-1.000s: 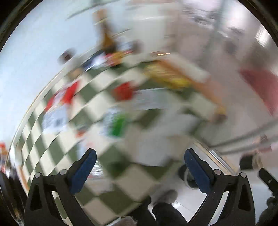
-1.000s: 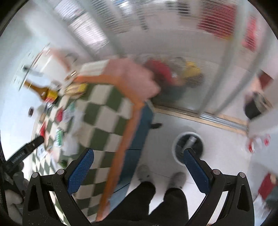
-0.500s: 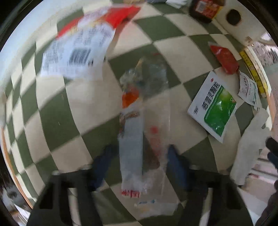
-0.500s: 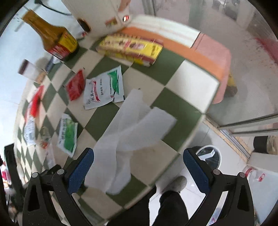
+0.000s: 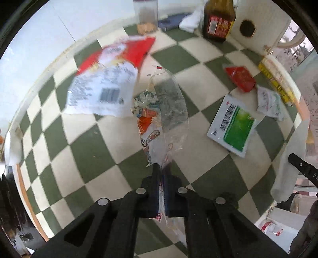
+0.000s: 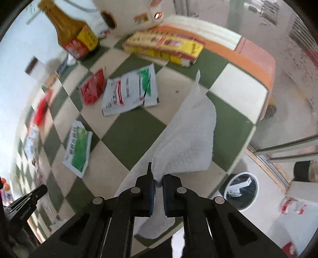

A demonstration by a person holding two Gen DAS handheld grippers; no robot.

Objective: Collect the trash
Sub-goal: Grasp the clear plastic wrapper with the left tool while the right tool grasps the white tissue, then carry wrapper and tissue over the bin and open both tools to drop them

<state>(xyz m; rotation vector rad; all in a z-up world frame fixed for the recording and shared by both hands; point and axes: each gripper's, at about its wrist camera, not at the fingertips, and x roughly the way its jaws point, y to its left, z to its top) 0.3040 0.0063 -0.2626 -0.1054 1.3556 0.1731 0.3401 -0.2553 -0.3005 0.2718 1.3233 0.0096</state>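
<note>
My left gripper [image 5: 162, 174] is shut on a clear plastic wrapper [image 5: 165, 111] with red and white print, which stretches away from it over the green-and-cream checked tablecloth [image 5: 87, 142]. My right gripper [image 6: 158, 179] is shut on a white paper towel [image 6: 188, 135] near the table's front edge. Other trash lies on the cloth: a green-and-white sachet [image 5: 232, 129] [image 6: 78, 146], a small red packet [image 5: 241, 78] [image 6: 92, 89], a red-and-white bag [image 5: 107, 81], and a torn white-and-green pouch [image 6: 131, 91].
A brown sauce bottle [image 6: 69, 29] [image 5: 217, 17], a yellow box [image 6: 165, 46] and a white appliance [image 6: 127, 13] stand at the back of the table. A round bin [image 6: 241, 190] with a dark liner stands on the floor, right of the table.
Both grippers have shut from wide open. The left has closed on the plastic wrapper, the right on the paper towel, which now stands up off the cloth.
</note>
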